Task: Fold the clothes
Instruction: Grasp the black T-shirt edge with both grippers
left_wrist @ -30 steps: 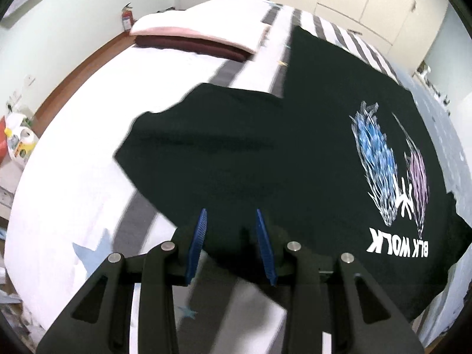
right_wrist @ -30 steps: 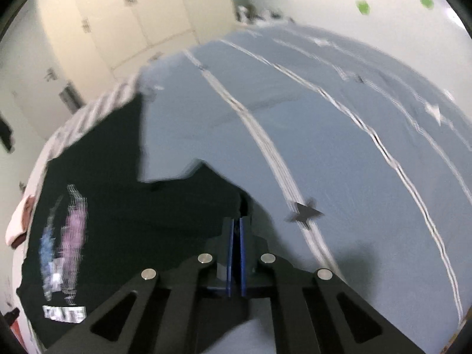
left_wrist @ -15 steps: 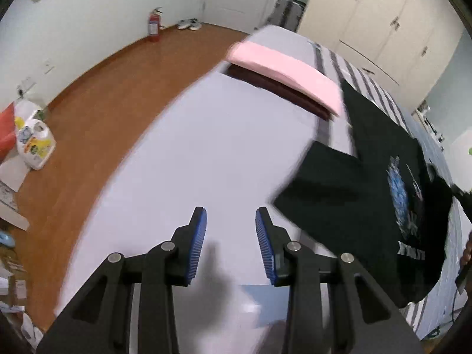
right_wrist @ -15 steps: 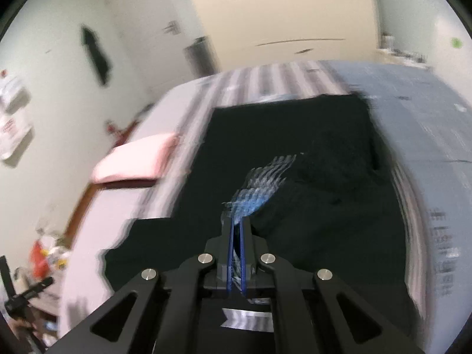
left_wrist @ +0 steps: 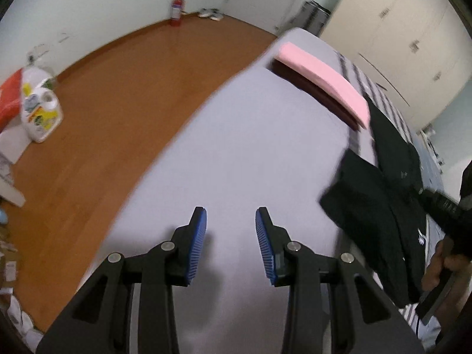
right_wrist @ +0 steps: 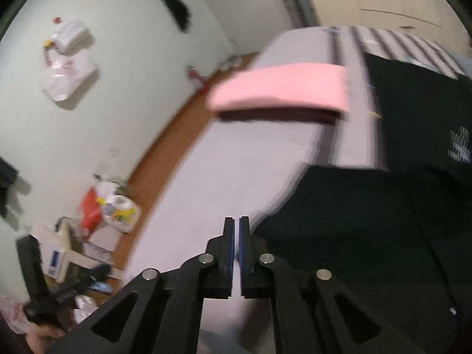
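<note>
Left wrist view shows the left hand-held gripper [left_wrist: 231,230] with its 2 blue pads spread wide and nothing between them, hovering over bare pale sheet on the bed [left_wrist: 250,153]. The black T-shirt [left_wrist: 380,206] lies well off to its right on the bed, with cloth doubled over itself near the middle so that the print is mostly hidden.

Right wrist view shows the right hand-held gripper [right_wrist: 237,236] with its pads drawn almost together, only a thin slit left; I see no cloth in that slit, though motion blur leaves some doubt. It sits just beside the near edge of the shirt. A pink pillow [right_wrist: 280,88] lies across the head of the bed, touching or very nearly touching the shirt's far edge.

Both views are smeared, so both tools are probably swinging fast. The risks I judge from here:
- The doubled layer looks loose and uneven, so a passing pad could drag it open or skew it.
- The left tool points away from the shirt, so a grab made at speed could pinch the sheet along with the sleeve.
- A fold toward the pillow could catch on it and wrinkle.
</note>
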`<state>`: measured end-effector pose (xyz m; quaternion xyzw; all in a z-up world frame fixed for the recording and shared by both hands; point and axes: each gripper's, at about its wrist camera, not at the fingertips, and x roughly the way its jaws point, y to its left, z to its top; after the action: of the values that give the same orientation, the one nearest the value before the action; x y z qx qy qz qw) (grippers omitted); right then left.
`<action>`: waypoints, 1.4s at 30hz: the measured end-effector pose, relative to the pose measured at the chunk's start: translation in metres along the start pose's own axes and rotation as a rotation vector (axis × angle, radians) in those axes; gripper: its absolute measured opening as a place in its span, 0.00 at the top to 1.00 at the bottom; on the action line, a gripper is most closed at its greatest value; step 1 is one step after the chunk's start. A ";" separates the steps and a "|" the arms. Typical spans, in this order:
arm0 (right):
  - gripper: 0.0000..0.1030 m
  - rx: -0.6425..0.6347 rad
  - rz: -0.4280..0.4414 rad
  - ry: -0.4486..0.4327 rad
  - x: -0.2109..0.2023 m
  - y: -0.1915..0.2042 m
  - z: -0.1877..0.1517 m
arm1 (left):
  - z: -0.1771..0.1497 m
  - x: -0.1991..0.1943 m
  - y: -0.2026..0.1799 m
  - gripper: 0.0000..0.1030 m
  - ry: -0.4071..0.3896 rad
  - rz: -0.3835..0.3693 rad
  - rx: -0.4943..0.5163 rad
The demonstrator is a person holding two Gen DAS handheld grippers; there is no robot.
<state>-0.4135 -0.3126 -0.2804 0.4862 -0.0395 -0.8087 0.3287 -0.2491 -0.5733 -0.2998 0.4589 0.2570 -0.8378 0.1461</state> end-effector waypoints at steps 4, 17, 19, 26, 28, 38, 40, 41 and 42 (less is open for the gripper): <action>0.89 0.051 -0.157 0.028 -0.032 -0.078 -0.025 | -0.004 0.030 -0.059 0.58 0.032 -0.093 0.063; 0.63 0.202 -0.409 -0.030 -0.140 -0.268 -0.075 | 0.006 0.135 -0.281 0.56 0.092 -0.277 0.299; 0.60 0.203 -0.412 -0.022 -0.146 -0.277 -0.080 | 0.013 0.152 -0.305 0.56 0.100 -0.282 0.316; 0.54 0.227 -0.431 0.008 -0.170 -0.309 -0.110 | 0.022 0.214 -0.346 0.55 0.168 -0.194 0.342; 0.54 0.239 -0.435 0.014 -0.176 -0.318 -0.118 | 0.020 0.218 -0.349 0.55 0.164 -0.192 0.356; 0.54 0.304 -0.413 -0.006 -0.178 -0.335 -0.123 | 0.016 0.216 -0.364 0.66 0.118 -0.189 0.412; 0.54 0.307 -0.404 -0.007 -0.178 -0.332 -0.123 | 0.017 0.212 -0.363 0.67 0.116 -0.189 0.405; 0.54 0.312 -0.400 -0.011 -0.178 -0.331 -0.123 | 0.018 0.213 -0.362 0.67 0.125 -0.199 0.389; 0.54 0.317 -0.397 -0.013 -0.178 -0.330 -0.123 | 0.019 0.213 -0.361 0.67 0.131 -0.203 0.382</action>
<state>-0.4211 0.0775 -0.3360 0.5248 -0.0715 -0.8442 0.0829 -0.5494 -0.2880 -0.3642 0.5033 0.1474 -0.8502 -0.0455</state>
